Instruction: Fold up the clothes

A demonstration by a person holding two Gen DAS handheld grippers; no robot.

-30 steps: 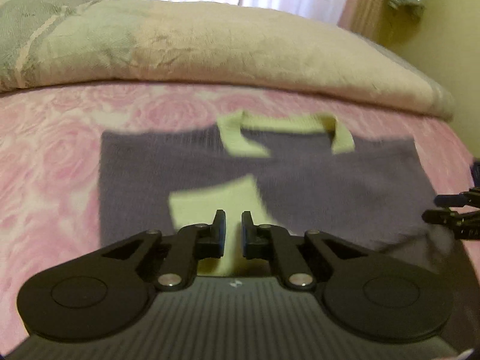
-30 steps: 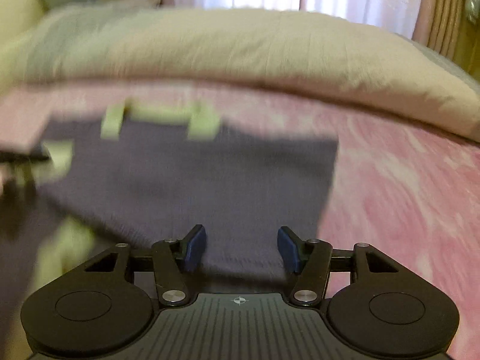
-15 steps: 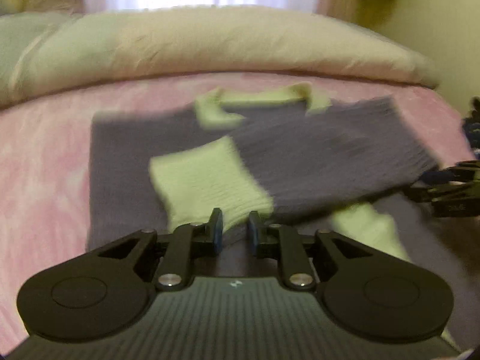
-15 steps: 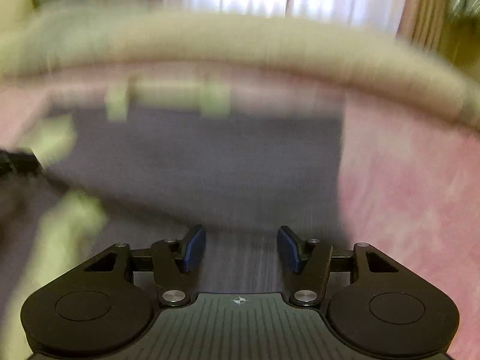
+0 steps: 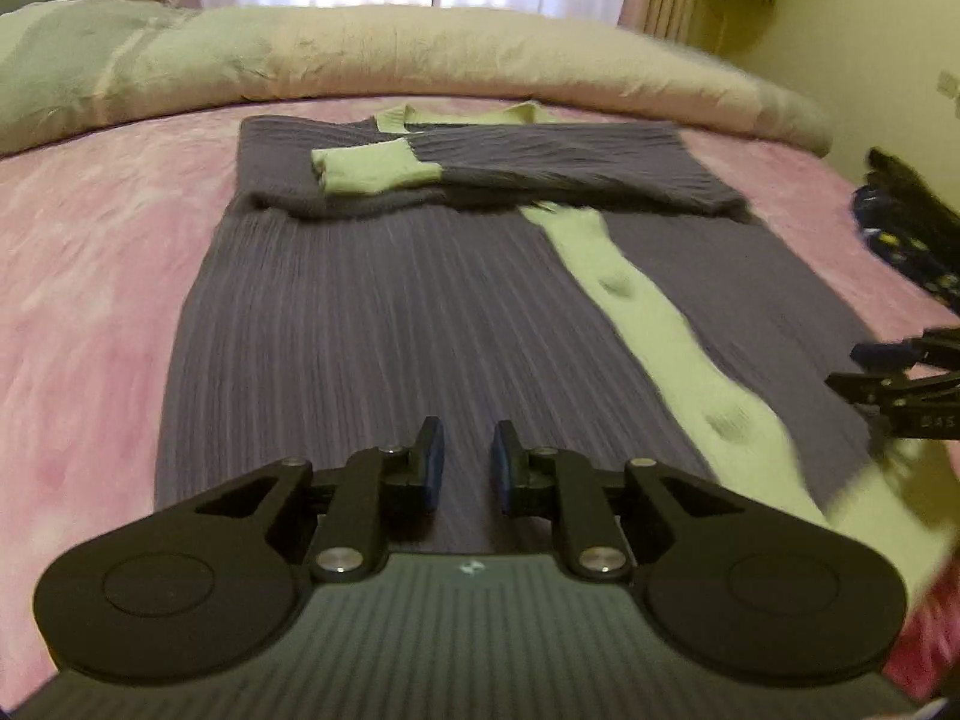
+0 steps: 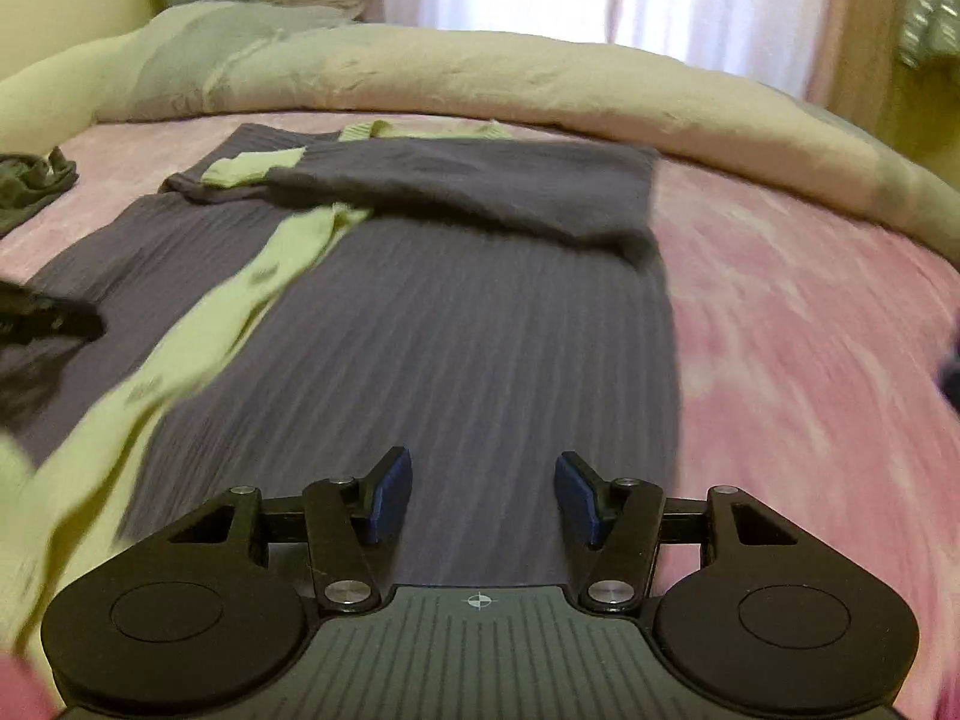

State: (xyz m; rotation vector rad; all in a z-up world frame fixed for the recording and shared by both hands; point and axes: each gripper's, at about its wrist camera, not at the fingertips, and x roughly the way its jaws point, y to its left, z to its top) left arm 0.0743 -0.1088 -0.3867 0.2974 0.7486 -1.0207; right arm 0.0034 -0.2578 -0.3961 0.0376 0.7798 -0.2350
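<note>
Cardigan (image 5: 360, 312) in purple ribbed knit, spread lengthwise down the middle of the pink bed (image 5: 90, 252), collar toward the rolled duvet (image 5: 480, 66) at the top of the frame, hem down by the cameras. One sleeve (image 5: 366, 171) with its pale green cuff folded across the chest in the upper middle, over a thick band of folded purple knit; green button placket (image 5: 654, 324) running diagonally to the lower right. A second ago, only that upper part in view, close up and blurred; now both views pulled back to the hem end, the full length showing. Left tongs (image 5: 467, 468) parted slightly more than a second ago, a narrow gap with nothing in it; right tongs (image 6: 483, 495) spread wide as before, also empty, above the cloth near the hem. Judged from this: top part folded in, body at full length, so probably partway through, with both tongs placed for a grip at the hem.
</note>
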